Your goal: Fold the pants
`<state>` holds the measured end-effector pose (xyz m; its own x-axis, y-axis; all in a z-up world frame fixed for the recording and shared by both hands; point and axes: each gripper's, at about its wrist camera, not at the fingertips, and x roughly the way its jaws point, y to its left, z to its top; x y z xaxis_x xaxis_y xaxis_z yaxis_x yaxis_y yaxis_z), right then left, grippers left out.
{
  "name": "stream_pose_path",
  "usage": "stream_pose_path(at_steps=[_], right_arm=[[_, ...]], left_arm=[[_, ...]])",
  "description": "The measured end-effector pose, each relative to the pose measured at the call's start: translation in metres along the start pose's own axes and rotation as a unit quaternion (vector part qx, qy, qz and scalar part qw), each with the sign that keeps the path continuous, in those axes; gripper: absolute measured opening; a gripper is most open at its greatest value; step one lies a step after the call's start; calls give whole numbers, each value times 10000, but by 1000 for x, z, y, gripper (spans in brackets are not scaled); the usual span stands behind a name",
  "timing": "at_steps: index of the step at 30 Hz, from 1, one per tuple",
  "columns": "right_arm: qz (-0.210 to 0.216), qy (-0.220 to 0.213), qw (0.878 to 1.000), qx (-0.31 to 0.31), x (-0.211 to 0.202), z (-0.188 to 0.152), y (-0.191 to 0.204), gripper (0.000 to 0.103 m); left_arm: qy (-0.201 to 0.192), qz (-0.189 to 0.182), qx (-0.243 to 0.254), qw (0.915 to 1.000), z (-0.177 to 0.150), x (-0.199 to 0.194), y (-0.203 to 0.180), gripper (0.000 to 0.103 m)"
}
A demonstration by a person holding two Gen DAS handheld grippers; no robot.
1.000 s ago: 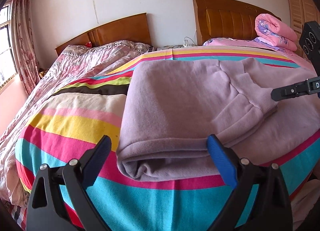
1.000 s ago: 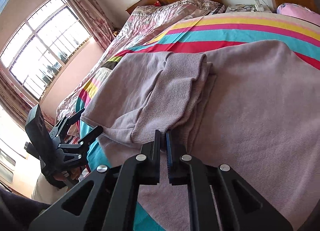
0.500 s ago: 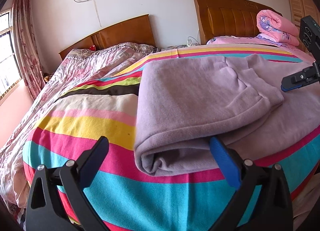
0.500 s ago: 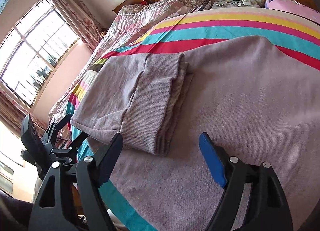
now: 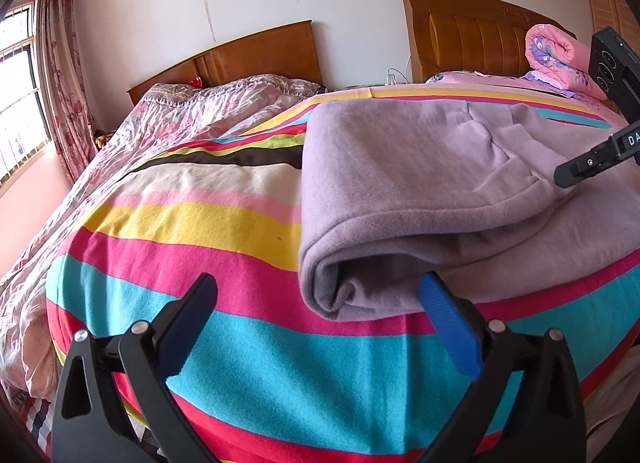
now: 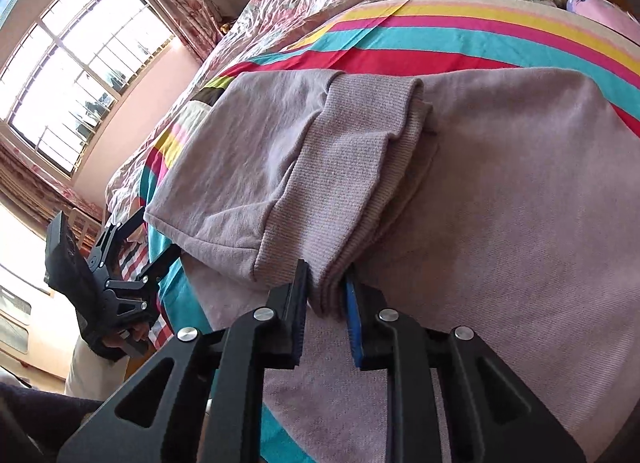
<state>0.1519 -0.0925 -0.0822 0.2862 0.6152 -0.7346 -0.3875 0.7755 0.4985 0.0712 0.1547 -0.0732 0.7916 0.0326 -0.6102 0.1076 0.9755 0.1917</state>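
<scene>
Lilac fleece pants (image 5: 400, 167) lie folded on a striped bedspread (image 5: 180, 223), the upper layer doubled back over the lower. My left gripper (image 5: 319, 285) hangs open just short of the folded near edge, touching nothing. In the right wrist view the ribbed cuffs (image 6: 360, 151) are stacked on top of the pants (image 6: 520, 183). My right gripper (image 6: 326, 283) has its jaws closing, and its pads press on the end of the cuff stack. One of its fingers (image 5: 576, 171) shows at the right of the left wrist view. The left gripper (image 6: 132, 247) appears at the bed's edge.
A second bed with a pink floral quilt (image 5: 180, 123) lies to the left, with wooden headboards (image 5: 472, 35) behind both. A rolled pink quilt (image 5: 556, 51) sits by the far headboard. A window (image 6: 72, 75) is on the left wall. A hand (image 6: 132, 333) holds the left gripper.
The right gripper opened wide, moved onto the end of the cuff stack and closed on it. The left gripper stayed open and nearly still.
</scene>
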Motion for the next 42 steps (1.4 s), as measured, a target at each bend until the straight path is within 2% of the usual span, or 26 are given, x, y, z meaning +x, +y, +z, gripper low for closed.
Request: stream_pose_path(at_steps=[5,10,14,15,16,18,20,22,25,27,28,32,37,42], right_arm=[[256,-569,9979,156,-25,13,6,17],[136,-1168,9914,-566,-66,59,57,16],[23,-1664,9794,-1142,-105,84,94,16],[-11,-1779,9767,-1203,-115,85,98,16],[-63,-1903,9741,-1217,-124,83,98,16],[-169,-2097,9717,-1072,-146,72,83,15],[-255,-2048,9761,-680,-149,53,57,15],[-425,-1853,9816,-200,-139,21,25,15],[-617,-1257,9884,594,-97,-30,-25,15],[-541,-903,9894,1002,-67,-58,-48,16],[-426,-986,9883,1085,-62,-66,-52,16],[-405,-1137,9883,930,-73,-60,-47,16],[-272,-1363,9874,757,-85,-56,-35,16],[-322,-1327,9872,819,-87,-71,-36,15]], left_arm=[[103,-28,-53,9999,-2,-1,2,101],[191,-37,-53,9998,8,6,1,102],[184,-272,-552,9979,22,11,16,102],[313,-147,-573,9978,23,17,18,102],[492,122,-348,9981,23,26,15,102],[437,126,24,9990,17,29,11,102],[408,38,-131,9991,16,28,15,102],[447,-108,-445,9979,18,30,25,102],[643,-520,-1044,9911,13,39,40,102],[653,-514,-1042,9911,10,40,37,102],[659,-480,-1025,9914,10,40,36,102],[679,-406,-1087,9909,10,38,35,102],[624,-448,-1481,9860,5,35,41,102],[661,-402,-1333,9880,6,33,38,102]])
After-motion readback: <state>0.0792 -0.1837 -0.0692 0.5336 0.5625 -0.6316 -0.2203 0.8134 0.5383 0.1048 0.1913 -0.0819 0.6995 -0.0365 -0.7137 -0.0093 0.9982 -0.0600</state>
